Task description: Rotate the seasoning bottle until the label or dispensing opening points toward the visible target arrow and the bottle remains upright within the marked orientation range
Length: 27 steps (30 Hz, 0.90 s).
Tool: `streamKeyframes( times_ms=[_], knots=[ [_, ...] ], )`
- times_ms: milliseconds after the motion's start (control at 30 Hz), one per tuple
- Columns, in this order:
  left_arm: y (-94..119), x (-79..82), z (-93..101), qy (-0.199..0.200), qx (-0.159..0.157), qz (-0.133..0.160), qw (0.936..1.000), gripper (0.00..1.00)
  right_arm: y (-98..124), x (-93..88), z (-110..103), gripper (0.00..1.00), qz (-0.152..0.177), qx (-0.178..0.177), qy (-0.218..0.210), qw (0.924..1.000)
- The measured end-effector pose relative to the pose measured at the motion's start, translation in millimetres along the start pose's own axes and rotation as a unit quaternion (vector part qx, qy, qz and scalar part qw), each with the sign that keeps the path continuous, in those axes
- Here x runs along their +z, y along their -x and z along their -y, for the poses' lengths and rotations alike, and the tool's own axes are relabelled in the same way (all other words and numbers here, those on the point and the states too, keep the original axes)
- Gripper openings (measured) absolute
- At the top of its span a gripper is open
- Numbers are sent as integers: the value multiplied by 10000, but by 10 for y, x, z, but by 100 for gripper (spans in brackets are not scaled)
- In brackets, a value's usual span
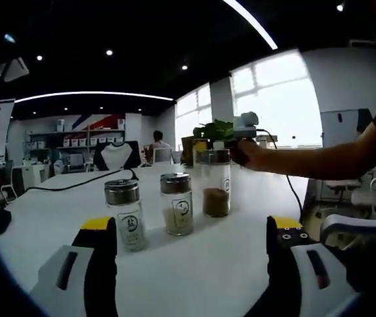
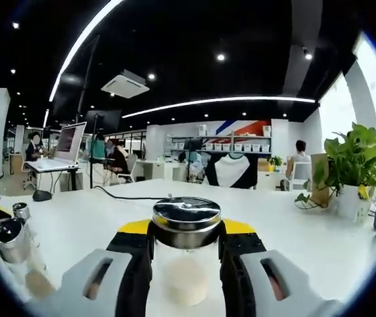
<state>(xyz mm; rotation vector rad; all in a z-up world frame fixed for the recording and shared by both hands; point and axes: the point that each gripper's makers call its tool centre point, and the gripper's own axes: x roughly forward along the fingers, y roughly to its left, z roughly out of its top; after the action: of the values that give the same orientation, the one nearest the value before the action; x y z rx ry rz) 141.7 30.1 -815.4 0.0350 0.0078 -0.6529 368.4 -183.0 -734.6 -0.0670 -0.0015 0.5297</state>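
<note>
Standing on the white bench (image 1: pixel 241 264) in the left gripper view are three clear glass seasoning bottles with shiny metal lids. The nearest one (image 1: pixel 126 212), holding a pale filling, is sitting just ahead of the left gripper (image 1: pixel 191 244), whose black, yellow-tipped jaws are spread wide apart with nothing between them. Just beside it to the right is standing a second bottle (image 1: pixel 177 203) with light powder at its base, and behind that, further right, a taller bottle with brown seasoning (image 1: pixel 215 182). All three are upright and showing small round labels toward the camera. A person's hand (image 1: pixel 257 156) is reaching in from the right at the level of the tall bottle's lid, carrying the other gripper behind it.

In the right gripper view, the right gripper (image 2: pixel 187 247) is closing its black and yellow jaws on the neck of a glass bottle with a round silver lid (image 2: pixel 187 221); both jaws are touching its sides just under the lid, and pale seasoning is showing in the bottle below. At the left edge, another metal-lidded bottle (image 2: pixel 13 241) is appearing, blurred. A green leafy plant in a white pot (image 2: pixel 354 168) is standing on the bench to the right.
</note>
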Motion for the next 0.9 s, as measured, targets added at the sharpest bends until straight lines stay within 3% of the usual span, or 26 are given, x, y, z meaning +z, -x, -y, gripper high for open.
streamKeyframes(
  times_ms=[133,267,400,567,900],
  knots=[
    [4,31,86,-37,-35,22,10000,98,331,92,-76,36,122,19,-207,9997],
    [7,80,155,-74,-76,71,9999,98,625,165,-214,36,191,-32,247,9995],
    [10,119,220,-112,-132,119,9998,97,951,226,-370,36,312,-16,85,9995],
    [23,190,326,-132,-257,202,9994,96,1295,158,-636,36,417,87,20,9991],
    [74,234,486,-86,-486,299,9983,92,1589,94,-1209,36,426,732,-161,9963]
  ],
)
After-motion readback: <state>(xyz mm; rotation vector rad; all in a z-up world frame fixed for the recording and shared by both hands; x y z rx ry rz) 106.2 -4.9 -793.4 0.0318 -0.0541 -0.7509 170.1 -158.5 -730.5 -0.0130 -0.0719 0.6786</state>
